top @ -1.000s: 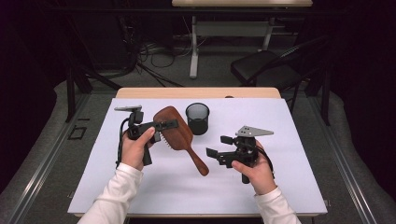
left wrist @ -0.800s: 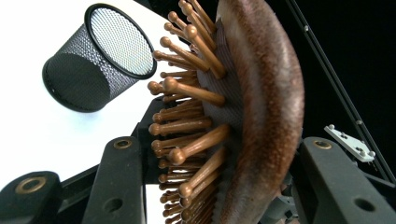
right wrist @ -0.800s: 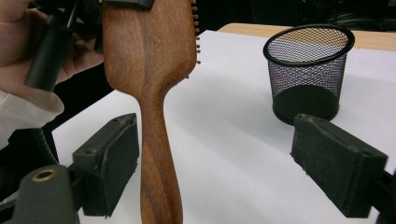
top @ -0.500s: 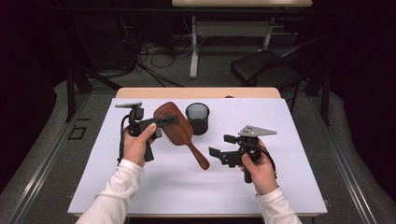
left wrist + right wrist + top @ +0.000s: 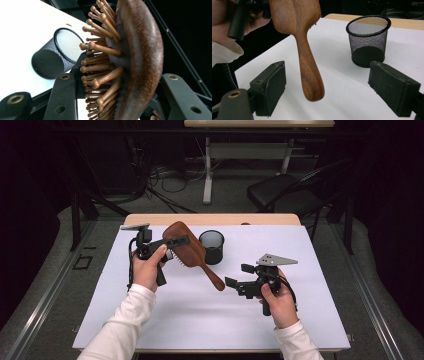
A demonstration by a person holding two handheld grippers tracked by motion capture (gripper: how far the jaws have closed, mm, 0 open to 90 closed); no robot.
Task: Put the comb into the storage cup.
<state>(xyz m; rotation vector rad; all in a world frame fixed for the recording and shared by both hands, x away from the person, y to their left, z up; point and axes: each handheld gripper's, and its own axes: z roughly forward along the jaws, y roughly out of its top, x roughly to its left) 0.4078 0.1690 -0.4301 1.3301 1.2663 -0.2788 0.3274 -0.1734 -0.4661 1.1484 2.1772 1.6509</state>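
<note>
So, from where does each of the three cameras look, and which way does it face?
High view: above the person's side, facing forward and down on the table; both forearms and tongs show.
Left gripper view: on the left tongs, facing the clamped wooden hairbrush.
Right gripper view: on the open right tongs, facing the hairbrush handle.
All share the hairbrush and mesh cup.

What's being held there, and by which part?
The left hand-held gripper clamps the brown wooden paddle hairbrush by its bristled head; the right hand-held gripper holds nothing.
</note>
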